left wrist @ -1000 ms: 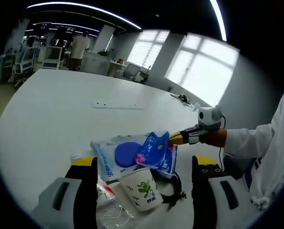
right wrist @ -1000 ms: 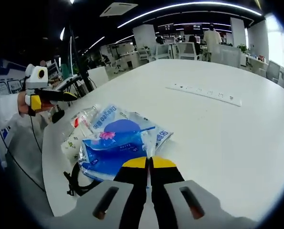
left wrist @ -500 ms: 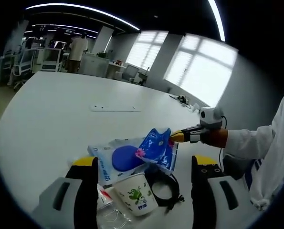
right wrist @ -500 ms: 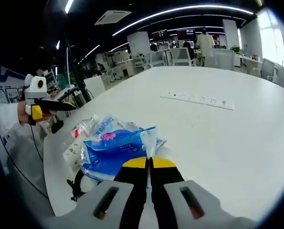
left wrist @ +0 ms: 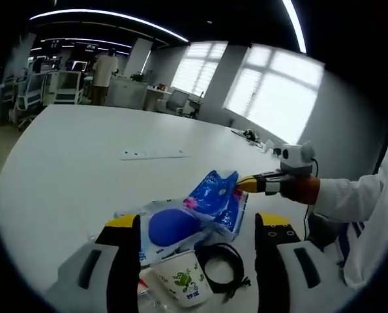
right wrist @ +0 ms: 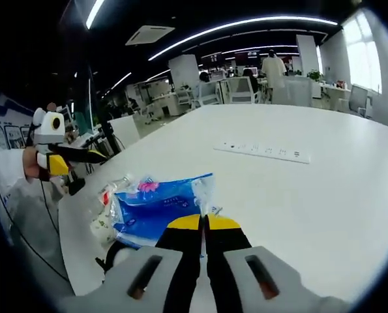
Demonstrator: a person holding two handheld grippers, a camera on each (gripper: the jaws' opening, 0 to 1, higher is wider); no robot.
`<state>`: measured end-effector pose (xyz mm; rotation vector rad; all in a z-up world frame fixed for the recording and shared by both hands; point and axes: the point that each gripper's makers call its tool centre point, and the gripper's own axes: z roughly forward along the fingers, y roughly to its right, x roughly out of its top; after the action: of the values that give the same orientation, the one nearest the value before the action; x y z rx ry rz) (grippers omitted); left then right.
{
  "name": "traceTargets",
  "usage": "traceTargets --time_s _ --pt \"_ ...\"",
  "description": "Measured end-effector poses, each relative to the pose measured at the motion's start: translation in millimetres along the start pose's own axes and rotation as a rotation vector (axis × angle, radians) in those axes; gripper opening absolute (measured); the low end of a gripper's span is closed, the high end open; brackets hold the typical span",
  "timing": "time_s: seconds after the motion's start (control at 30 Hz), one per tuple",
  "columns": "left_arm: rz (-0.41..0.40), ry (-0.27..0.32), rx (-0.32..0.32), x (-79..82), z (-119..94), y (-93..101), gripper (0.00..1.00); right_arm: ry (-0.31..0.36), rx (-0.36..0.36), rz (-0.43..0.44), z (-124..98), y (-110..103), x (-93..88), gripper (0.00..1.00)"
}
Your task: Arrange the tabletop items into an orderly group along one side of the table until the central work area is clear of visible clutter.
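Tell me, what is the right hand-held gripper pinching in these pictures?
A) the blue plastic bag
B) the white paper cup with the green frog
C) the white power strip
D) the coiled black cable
A: in the left gripper view the right hand-held gripper has its yellow tips closed on the edge of the blue plastic bag, lifting it, while the paper cup, black cable and power strip lie untouched.

Glossy blue plastic bag (right wrist: pixel 156 210): blue with white edges and a small pink flower print. White paper cup (left wrist: pixel 179 284): green frog motif. Coiled cable (left wrist: pixel 223 266): black. Long table (right wrist: pixel 298 189): plain white. Flat socket strip (right wrist: pixel 264 150): white. Right gripper (right wrist: pixel 203 225): yellow tips, grey body.
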<state>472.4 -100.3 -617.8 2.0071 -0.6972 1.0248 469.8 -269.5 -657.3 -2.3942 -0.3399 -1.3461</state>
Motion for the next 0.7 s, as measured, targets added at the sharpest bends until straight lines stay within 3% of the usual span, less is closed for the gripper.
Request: traceTargets --time_s 0.2,0.7 --pt "0.007 -0.008 0.005 -1.3 14.2 8.7 0.59 0.019 -0.004 0.015 -2.7 -0.9 3.1 0.0" --pt "-0.017 -0.094 0.022 -22.5 46.9 26.6 0.36 0.085 -0.008 0.054 -9.7 -5.5 18.3 0.0"
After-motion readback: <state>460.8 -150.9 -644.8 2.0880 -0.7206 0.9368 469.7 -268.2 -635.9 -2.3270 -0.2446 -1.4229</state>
